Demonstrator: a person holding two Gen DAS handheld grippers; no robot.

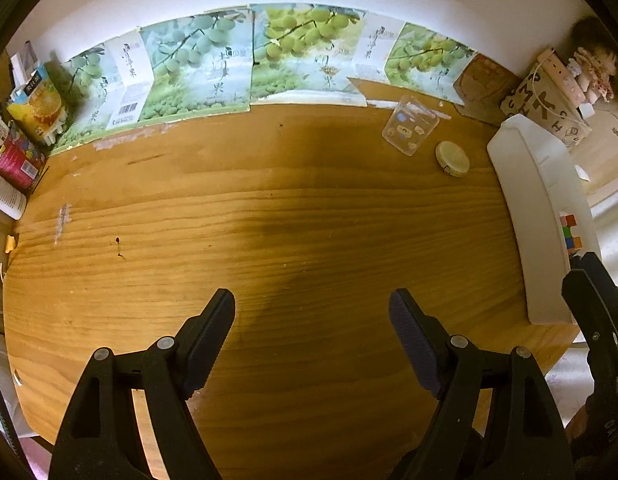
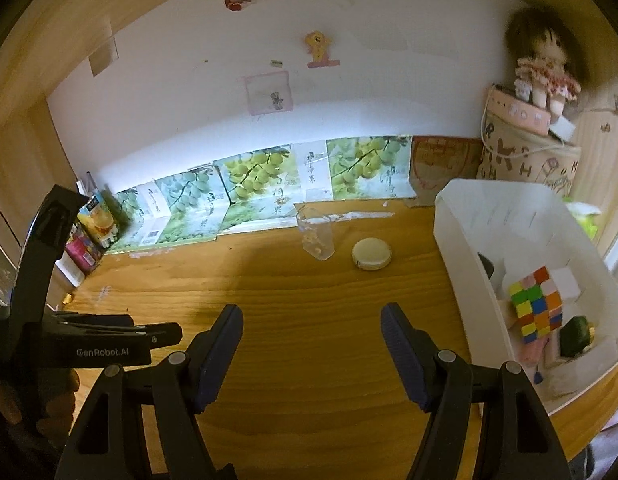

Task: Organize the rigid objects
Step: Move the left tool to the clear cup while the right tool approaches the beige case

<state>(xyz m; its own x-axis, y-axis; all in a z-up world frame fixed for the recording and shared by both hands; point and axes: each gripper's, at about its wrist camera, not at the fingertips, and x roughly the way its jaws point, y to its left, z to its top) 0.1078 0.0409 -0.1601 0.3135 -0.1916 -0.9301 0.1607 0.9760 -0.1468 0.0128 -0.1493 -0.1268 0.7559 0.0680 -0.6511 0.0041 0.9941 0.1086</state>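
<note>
Two loose items remain on the counter (image 2: 269, 280): a clear plastic box (image 2: 317, 236) lying tilted near the back, and a round cream tin (image 2: 371, 254) just beside it on its right. The white bin (image 2: 465, 264) at the right edge already holds a colour cube (image 2: 535, 306), a dark green object and some pale pieces.

Left gripper (image 1: 312, 336): fingers spread, nothing between them, over bare wood. Right gripper (image 2: 312, 344): fingers likewise spread and empty, aimed towards the two items but well short of them.

Step in hand, as judged: between placements, approaching the next pick. The tin sits nearer the bin and looks the easier target; being low and flat, it probably needs the fingers brought down steeply to straddle its rim. The clear box is tilted and may slide when touched.

Surroundings: grape-print cartons (image 1: 197, 68) line the back wall, drink cartons (image 1: 37, 104) at far left, a doll (image 2: 545, 76) on a lettered container behind the bin. Nothing blocks the path to either item.
</note>
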